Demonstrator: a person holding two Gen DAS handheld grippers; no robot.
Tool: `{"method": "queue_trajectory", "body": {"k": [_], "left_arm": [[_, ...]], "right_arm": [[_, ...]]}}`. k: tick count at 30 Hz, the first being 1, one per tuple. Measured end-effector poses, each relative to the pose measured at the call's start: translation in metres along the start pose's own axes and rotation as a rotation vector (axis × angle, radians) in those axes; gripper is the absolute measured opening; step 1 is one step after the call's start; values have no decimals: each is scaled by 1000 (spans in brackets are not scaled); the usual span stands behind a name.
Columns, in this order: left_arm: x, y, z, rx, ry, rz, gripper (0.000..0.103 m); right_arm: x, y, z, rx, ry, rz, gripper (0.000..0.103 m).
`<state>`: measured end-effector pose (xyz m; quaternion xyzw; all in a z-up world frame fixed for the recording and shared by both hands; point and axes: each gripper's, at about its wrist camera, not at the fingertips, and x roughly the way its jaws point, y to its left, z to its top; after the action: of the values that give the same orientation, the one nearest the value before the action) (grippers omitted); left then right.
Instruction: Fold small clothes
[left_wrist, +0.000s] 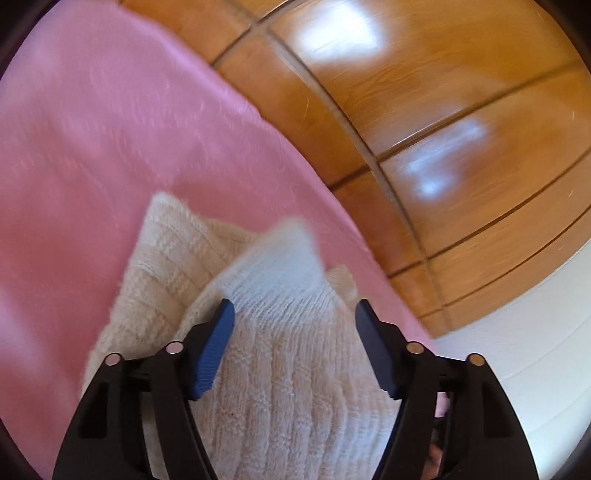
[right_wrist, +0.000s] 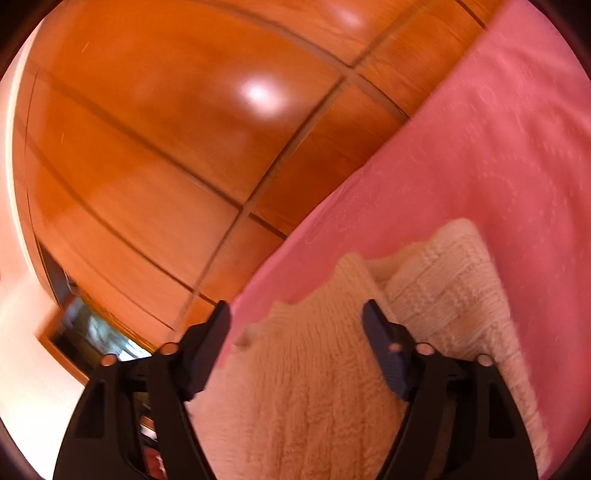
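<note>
A cream knitted garment (left_wrist: 280, 350) lies on a pink cloth (left_wrist: 110, 147). One layer of it is folded over another ribbed layer (left_wrist: 166, 258) that sticks out to the left. My left gripper (left_wrist: 295, 310) is open, its blue pads standing apart on either side of the top fold without pressing it. In the right wrist view the same garment (right_wrist: 306, 369) lies below my right gripper (right_wrist: 297, 312), which is open too. The lower layer (right_wrist: 450, 288) shows to its right. Nothing is clamped in either gripper.
The pink cloth (right_wrist: 480, 147) covers the work surface and ends at a straight edge. Beyond it is a glossy wooden floor (left_wrist: 443, 110) of wide planks. A white wall or skirting (left_wrist: 535, 332) borders the floor, and a dark opening (right_wrist: 85, 325) shows at the left.
</note>
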<state>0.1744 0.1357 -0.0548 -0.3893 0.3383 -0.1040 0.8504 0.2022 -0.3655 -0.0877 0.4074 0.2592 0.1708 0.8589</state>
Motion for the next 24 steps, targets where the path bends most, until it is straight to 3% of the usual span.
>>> {"method": "queue_trajectory", "body": {"k": [2, 4, 7, 9, 11, 13, 15, 16, 17, 18, 21, 24], "left_arm": [[-3, -18, -6, 53, -14, 68, 74], [-1, -36, -11, 120, -7, 88, 74], [9, -77, -22, 272, 19, 132, 74], [19, -96, -27, 364, 34, 148, 74], [35, -114, -34, 462, 48, 187, 74], [62, -124, -40, 583, 84, 244, 74], [79, -115, -48, 661, 101, 344, 74], [93, -112, -49, 690, 113, 419, 74], [104, -101, -48, 696, 121, 494, 74], [109, -88, -44, 675, 114, 514, 74], [106, -63, -26, 543, 123, 445, 74], [97, -55, -22, 516, 109, 423, 74]], "right_arm": [[1, 9, -7, -57, 4, -36, 83], [4, 12, -9, -76, 11, -77, 83], [14, 31, -12, -155, 42, -304, 78], [29, 65, -17, -342, 87, -504, 77], [42, 87, -26, -497, 128, -532, 70], [66, 97, -32, -605, 245, -581, 60], [86, 88, -36, -603, 348, -614, 57], [94, 81, -33, -592, 358, -645, 57], [96, 78, -33, -585, 355, -660, 57], [100, 72, -29, -575, 346, -671, 57], [103, 59, -30, -559, 314, -690, 58], [103, 66, -34, -595, 299, -718, 59]]}}
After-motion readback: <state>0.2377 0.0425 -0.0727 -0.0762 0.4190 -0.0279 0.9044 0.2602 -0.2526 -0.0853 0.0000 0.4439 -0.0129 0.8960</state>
